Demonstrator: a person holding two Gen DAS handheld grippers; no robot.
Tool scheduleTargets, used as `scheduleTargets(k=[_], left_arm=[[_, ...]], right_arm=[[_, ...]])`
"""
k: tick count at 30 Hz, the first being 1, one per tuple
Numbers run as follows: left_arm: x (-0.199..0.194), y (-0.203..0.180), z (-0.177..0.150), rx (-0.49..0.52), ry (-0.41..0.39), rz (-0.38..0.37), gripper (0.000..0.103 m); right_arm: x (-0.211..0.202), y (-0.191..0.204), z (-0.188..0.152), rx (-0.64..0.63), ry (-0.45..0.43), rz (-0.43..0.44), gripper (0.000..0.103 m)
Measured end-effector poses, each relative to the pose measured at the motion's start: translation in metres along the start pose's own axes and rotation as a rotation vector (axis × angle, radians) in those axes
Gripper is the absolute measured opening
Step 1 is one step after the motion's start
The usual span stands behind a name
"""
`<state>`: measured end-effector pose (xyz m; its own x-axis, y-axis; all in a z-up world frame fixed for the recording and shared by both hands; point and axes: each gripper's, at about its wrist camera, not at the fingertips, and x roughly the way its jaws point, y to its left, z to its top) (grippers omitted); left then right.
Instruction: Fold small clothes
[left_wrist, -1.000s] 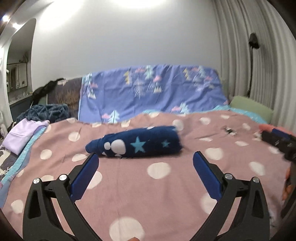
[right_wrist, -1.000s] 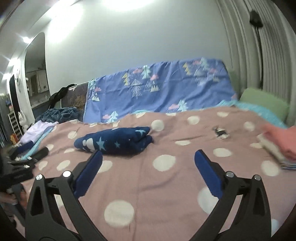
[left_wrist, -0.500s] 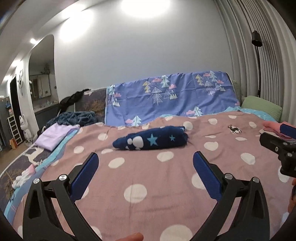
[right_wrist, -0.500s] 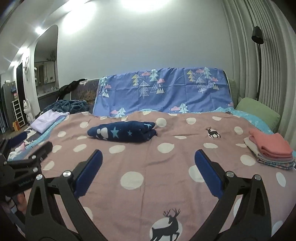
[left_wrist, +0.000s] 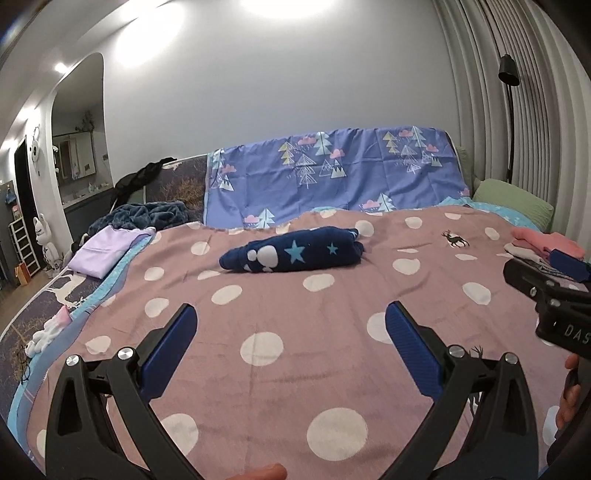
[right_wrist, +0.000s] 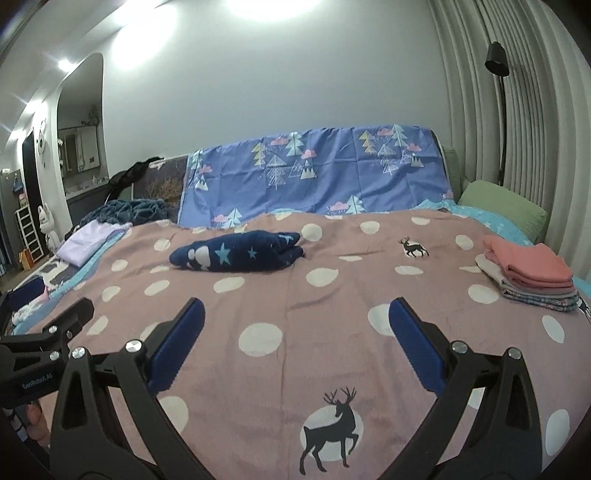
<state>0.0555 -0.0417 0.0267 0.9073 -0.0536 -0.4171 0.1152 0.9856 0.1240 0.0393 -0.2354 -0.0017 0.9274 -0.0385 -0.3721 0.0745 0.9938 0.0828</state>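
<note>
Grippers (left_wrist: 290, 332) (right_wrist: 295, 328) spread wide, holding nothing

Left hand-held gripper (left_wrist: 290, 334) and right hand-held gripper (right_wrist: 295, 330) hover side by side, jaws spread wide.

Left wrist view: right hand-held gripper (left_wrist: 554, 291) cut off by the right frame edge, fingertips out of frame, so jaw state unreadable; fingers of the hand (left_wrist: 570, 398) holding it only partly visible at lower right. Right wrist view: left hand-held gripper (right_wrist: 40, 332) clipped at the left edge. Stack of folded clothes (left_wrist: 543, 247) half hidden behind that gripper at right; shelf items (right_wrist: 27, 229) at far left too small to identify.
</note>
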Motion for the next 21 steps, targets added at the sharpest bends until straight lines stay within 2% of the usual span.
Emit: scheduleTargets(k=[8, 21], left_arm=[[0.009, -0.006, -0.006, -0.018, 0.062, -0.032, 0.102], [0.018, -0.013, -0.01, -0.02, 0.105, -0.044, 0.102]], right_arm=[[0.004, 0.007, -0.009, -0.032, 0.038, 0.017, 0.101], [0.016, 0.003, -0.013, -0.015, 0.088, 0.023, 0.101]])
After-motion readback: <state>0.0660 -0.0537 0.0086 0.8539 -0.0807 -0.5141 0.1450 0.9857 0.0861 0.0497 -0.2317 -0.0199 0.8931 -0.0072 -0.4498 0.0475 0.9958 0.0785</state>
